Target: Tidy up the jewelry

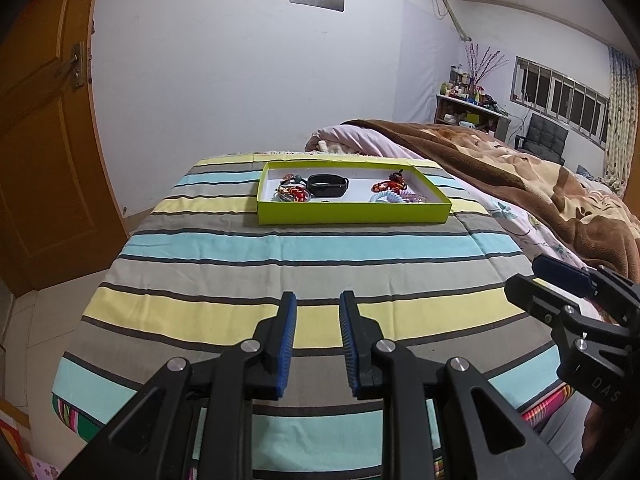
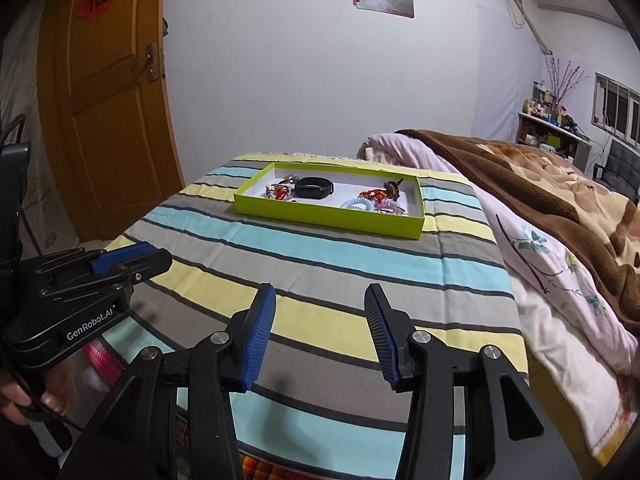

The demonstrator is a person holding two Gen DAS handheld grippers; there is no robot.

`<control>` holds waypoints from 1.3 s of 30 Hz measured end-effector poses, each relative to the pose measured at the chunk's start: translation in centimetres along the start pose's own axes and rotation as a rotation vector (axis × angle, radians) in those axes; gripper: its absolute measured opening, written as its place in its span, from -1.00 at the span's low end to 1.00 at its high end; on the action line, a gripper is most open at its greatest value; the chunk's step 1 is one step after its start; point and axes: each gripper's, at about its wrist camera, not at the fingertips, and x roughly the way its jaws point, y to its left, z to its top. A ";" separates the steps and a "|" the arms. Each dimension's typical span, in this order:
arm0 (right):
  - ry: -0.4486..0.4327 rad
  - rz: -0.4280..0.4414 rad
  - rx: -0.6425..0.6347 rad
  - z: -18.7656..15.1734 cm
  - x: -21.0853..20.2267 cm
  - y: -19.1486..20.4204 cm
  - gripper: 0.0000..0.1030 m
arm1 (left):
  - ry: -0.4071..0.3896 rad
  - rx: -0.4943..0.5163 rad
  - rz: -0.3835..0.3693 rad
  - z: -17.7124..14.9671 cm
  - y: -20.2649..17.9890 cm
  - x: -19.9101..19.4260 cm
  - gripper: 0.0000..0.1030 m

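Note:
A lime-green shallow box lies on the striped bedspread, well ahead of both grippers. Inside it are a black band, red beaded pieces at its left end, a red ornament, a pale blue coil tie and a pinkish bracelet. My left gripper hovers over the near stripes, open and empty. My right gripper stands open wide with nothing between its fingers, and its view shows the box and the band. Each gripper appears in the other's view: the right gripper and the left gripper.
A brown blanket and a pink floral quilt are heaped on the bed to the right. An orange wooden door stands at the left beyond the bed's edge, with tiled floor below. A hand holds the left gripper's handle.

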 end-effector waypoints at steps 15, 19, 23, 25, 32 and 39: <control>0.011 -0.007 0.005 -0.2 0.2 0.0 -0.09 | 0.015 -0.003 0.011 -0.4 -0.1 0.5 -0.55; 0.011 -0.007 0.006 -0.2 0.2 0.0 -0.09 | 0.013 -0.002 0.019 -0.4 -0.1 0.4 -0.55; 0.010 -0.007 0.005 -0.2 0.2 0.0 -0.09 | 0.013 -0.003 0.020 -0.4 -0.2 0.3 -0.55; 0.011 -0.009 0.005 -0.2 0.2 0.0 -0.09 | 0.013 -0.002 0.020 -0.5 -0.2 0.3 -0.55; 0.015 -0.007 0.003 -0.2 0.3 0.0 -0.09 | 0.014 -0.003 0.019 -0.5 -0.2 0.3 -0.55; 0.016 -0.007 0.005 -0.2 0.3 0.1 -0.09 | 0.014 0.000 0.021 -0.6 -0.2 0.4 -0.55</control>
